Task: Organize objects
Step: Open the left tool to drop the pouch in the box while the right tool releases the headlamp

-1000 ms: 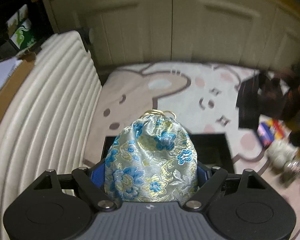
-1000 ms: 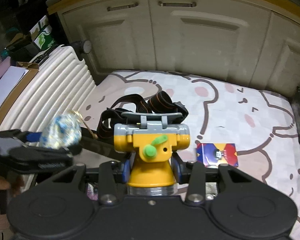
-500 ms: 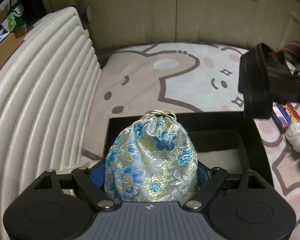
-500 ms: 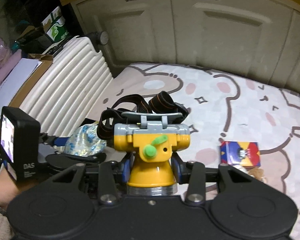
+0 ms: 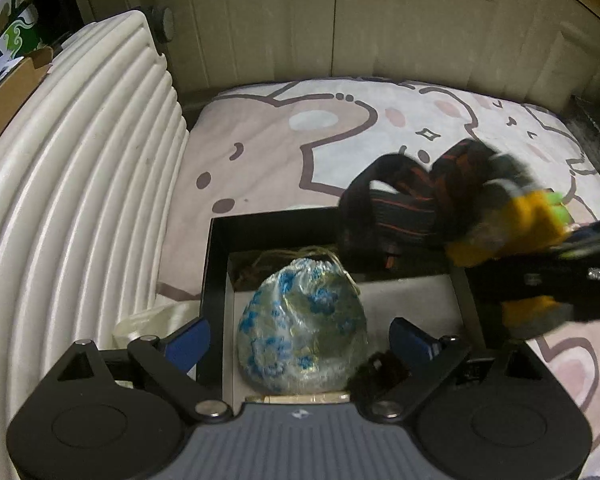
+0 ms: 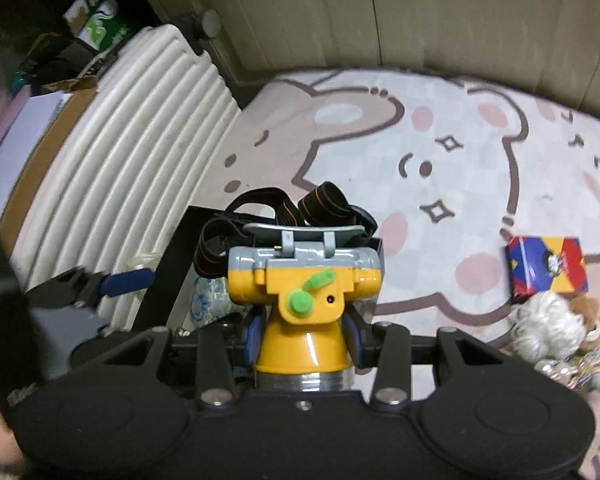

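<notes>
A blue and gold brocade pouch (image 5: 303,326) lies inside the black box (image 5: 216,280) on the bear rug. My left gripper (image 5: 302,342) is open, its blue fingers apart on either side of the pouch. My right gripper (image 6: 302,334) is shut on a yellow headlamp (image 6: 303,288) with black and orange straps (image 6: 324,204). In the left wrist view the headlamp (image 5: 512,228) hangs over the box's right side, blurred. The pouch (image 6: 210,300) shows partly behind the headlamp in the right wrist view.
A white ribbed radiator (image 5: 72,208) runs along the left. Cream cabinet doors (image 5: 340,20) stand at the back. A colourful small box (image 6: 546,268) and a fluffy toy with trinkets (image 6: 552,332) lie on the rug (image 6: 460,140) to the right.
My left gripper opened and let the pouch drop into the black box. My right gripper carried the headlamp left, over the box.
</notes>
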The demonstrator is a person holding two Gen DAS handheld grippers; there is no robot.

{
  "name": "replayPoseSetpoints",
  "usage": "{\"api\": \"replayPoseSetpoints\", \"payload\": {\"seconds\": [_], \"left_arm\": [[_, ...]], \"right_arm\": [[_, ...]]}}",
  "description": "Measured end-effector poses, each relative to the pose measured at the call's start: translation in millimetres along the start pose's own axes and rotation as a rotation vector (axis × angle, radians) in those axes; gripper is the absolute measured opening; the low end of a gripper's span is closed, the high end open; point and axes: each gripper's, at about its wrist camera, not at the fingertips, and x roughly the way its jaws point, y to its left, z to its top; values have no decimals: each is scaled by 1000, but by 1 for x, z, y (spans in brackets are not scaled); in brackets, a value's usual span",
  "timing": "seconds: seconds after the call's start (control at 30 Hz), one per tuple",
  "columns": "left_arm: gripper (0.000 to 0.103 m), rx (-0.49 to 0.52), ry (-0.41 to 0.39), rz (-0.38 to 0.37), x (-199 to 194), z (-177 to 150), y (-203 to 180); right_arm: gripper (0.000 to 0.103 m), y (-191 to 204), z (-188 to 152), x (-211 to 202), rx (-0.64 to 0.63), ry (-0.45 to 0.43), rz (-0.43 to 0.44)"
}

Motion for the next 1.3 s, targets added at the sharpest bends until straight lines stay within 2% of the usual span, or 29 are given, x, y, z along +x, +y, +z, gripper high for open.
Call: {"api": "replayPoseSetpoints", "payload": {"seconds": [0.3, 0.37, 0.43, 0.47, 0.83, 1.3], "left_arm": [[96, -40, 33, 25, -1, -2, 10], [96, -43, 41, 33, 1, -3, 11], [96, -50, 44, 36, 2, -3, 13], [96, -54, 46, 35, 2, -3, 14], [96, -58, 52, 39, -1, -3, 11], [100, -147, -4, 71, -36, 2, 12]], "right_arm": [[43, 23, 1, 29, -65, 31, -57], [46, 22, 1, 35, -68, 50, -64], [56, 22, 3, 34, -67, 41, -62], [57, 21, 3, 32, -65, 34, -59], [55, 10, 4, 21, -26, 24, -46], [56, -15, 1, -10, -14, -49, -45]]}}
